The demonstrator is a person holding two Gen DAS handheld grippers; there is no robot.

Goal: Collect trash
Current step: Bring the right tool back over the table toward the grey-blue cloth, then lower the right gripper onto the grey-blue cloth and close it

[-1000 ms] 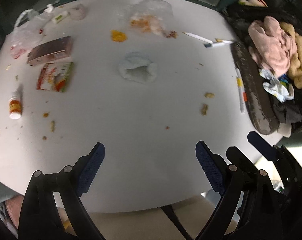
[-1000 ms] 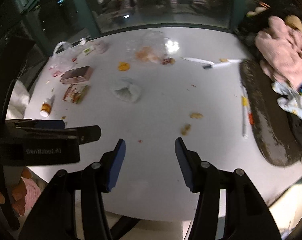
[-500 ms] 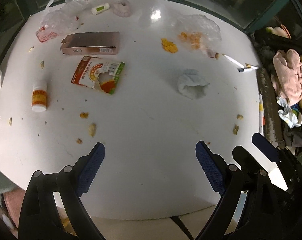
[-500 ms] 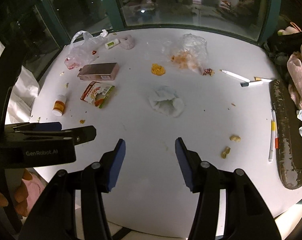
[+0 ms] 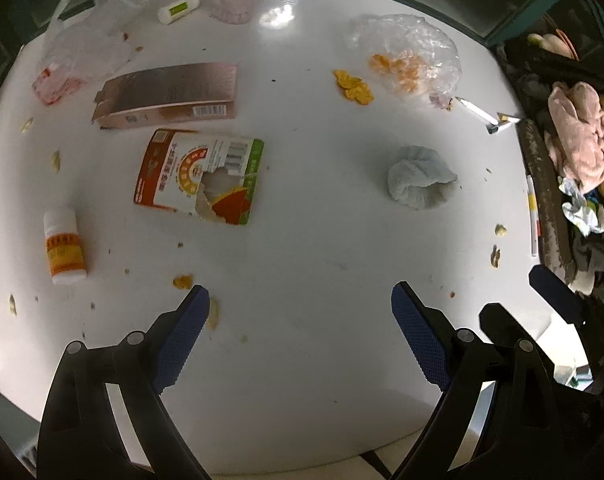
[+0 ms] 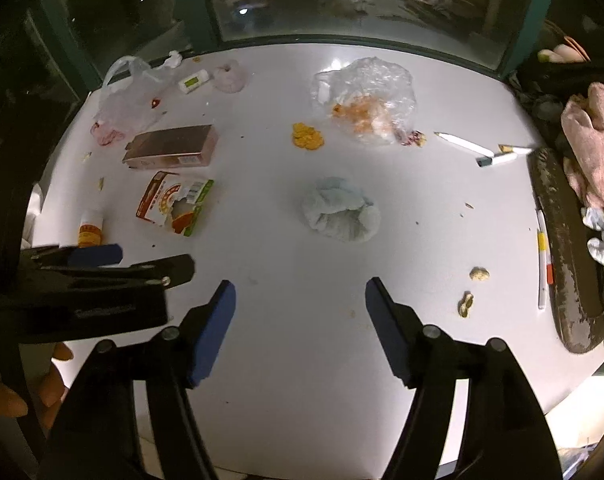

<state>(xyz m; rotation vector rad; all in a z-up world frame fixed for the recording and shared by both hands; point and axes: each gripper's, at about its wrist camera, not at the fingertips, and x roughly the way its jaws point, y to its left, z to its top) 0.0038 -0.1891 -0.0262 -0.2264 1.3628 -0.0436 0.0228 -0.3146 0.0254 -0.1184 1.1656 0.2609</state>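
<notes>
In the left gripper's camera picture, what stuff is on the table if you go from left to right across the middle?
Small white bottle → torn snack packet → crumpled tissue → two crumbs → marker pen at the table's right edge.

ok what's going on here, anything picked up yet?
Nothing picked up yet. A person holds a tool in each hand over a white table littered with trash. The left tool and right tool are both open and empty, hovering near the table's front edge. All the trash lies on the table: a torn food packet, a brown box, a small bottle, a crumpled tissue, two plastic bags and scattered crumbs.
</notes>
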